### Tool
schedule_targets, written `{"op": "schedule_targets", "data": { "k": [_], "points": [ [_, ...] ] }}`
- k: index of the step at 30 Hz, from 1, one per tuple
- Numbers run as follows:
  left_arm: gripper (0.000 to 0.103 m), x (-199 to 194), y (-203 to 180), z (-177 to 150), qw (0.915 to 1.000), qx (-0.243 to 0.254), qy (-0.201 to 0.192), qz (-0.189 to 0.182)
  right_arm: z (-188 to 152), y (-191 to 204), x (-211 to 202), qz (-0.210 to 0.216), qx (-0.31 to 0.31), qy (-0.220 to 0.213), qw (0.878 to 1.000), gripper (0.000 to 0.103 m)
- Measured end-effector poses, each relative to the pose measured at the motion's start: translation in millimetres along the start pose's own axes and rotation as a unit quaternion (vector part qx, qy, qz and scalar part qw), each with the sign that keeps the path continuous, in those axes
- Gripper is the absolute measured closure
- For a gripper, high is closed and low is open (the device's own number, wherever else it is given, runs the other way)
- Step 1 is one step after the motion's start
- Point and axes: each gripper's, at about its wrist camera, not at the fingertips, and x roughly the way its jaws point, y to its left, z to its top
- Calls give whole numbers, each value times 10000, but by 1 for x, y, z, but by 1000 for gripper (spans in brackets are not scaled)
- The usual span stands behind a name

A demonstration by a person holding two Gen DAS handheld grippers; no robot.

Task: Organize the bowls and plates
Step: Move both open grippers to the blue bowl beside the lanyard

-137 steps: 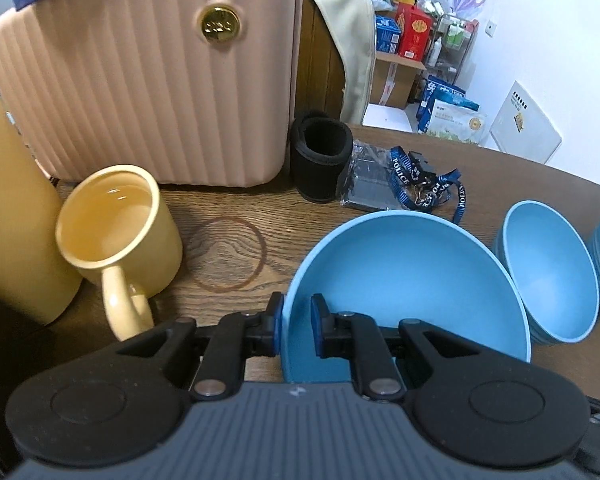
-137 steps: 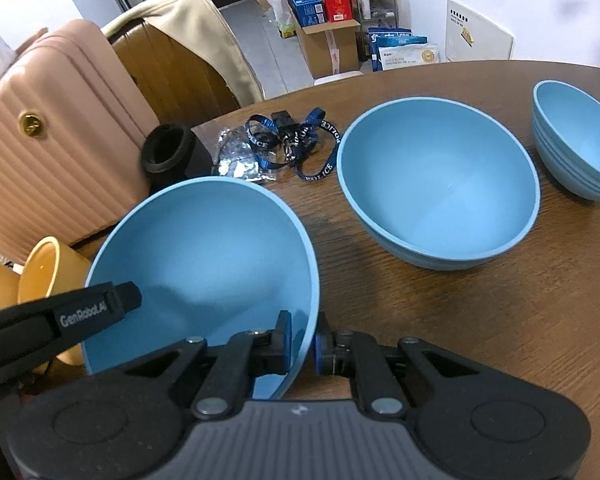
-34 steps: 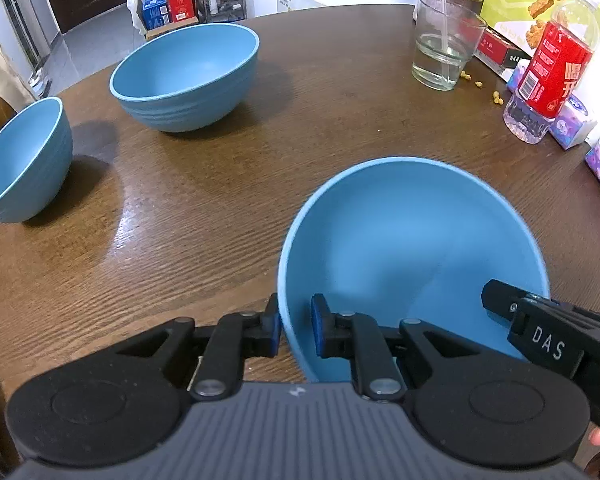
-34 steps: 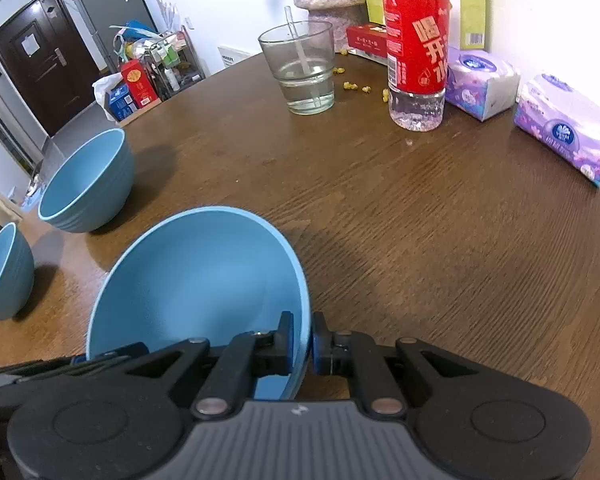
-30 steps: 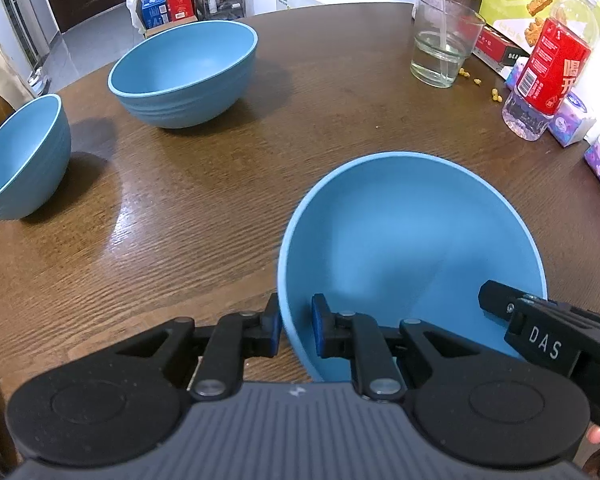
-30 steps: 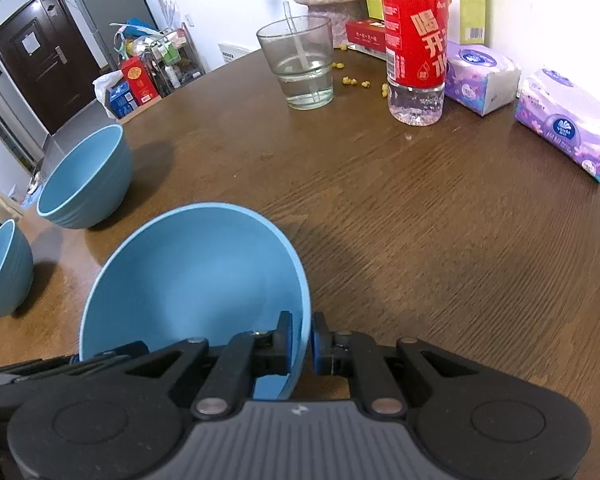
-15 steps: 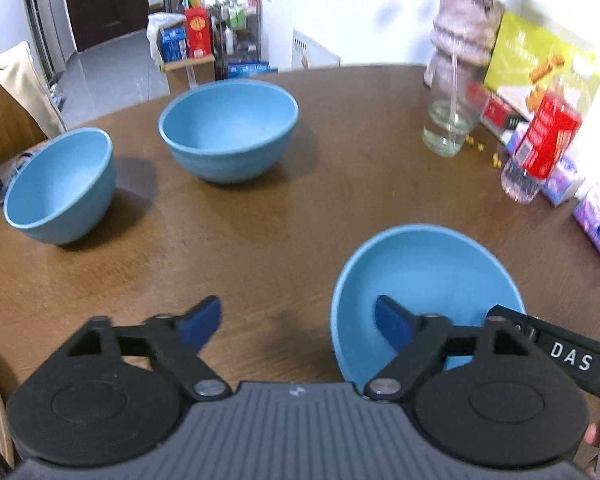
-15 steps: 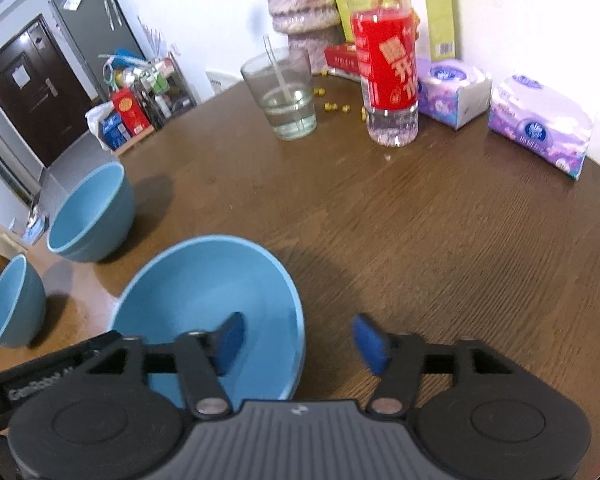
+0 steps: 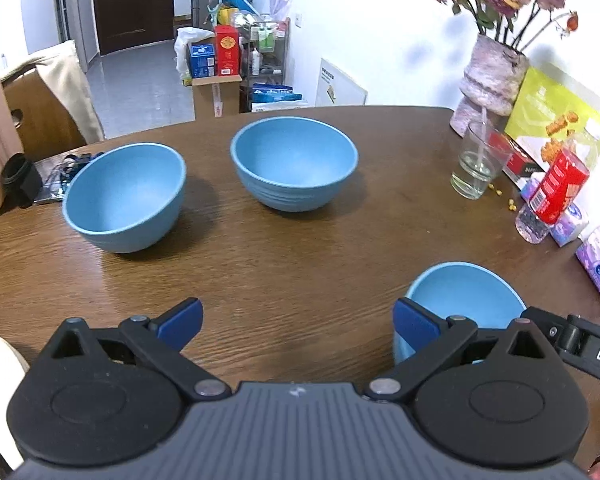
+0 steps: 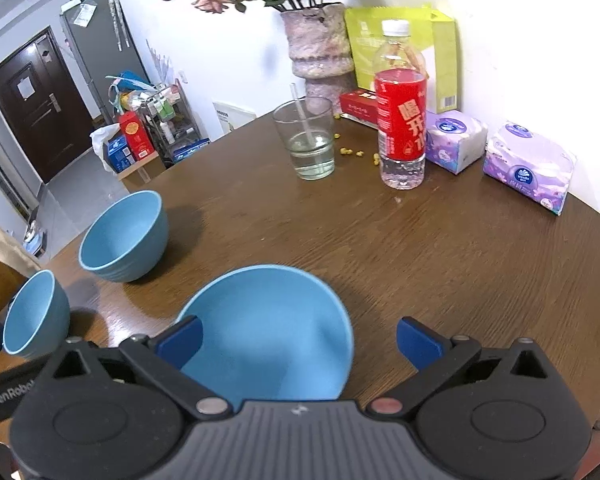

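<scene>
Both sets of jaws have just been opening and now stand wide, nothing pressed between them: the left gripper [image 9: 296,318] and right gripper [image 10: 298,338] have released the large blue bowl [image 10: 268,332]. It sits upright on the table [image 10: 440,264] towards its near edge. It seems placed; the two blue bowls [image 9: 126,196] [image 9: 294,162] towards the far edge remain to organize.

All three bowls are plain light blue: the near bowl [image 10: 268,328], the middle bowl [image 9: 294,162] and the far-left bowl [image 9: 126,196]. The table [image 10: 440,260] is dark brown with wood grain. The bottle [image 10: 400,120] carries a red label; the tissue packs [image 10: 528,164] are purple.
</scene>
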Motion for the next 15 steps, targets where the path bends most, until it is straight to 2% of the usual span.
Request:
{"op": "schedule_targets", "data": {
  "k": [15],
  "points": [
    [0, -37, 73, 14, 9994, -262, -223, 47, -9, 68, -35, 175, -385, -217, 9989, 0]
  ]
}}
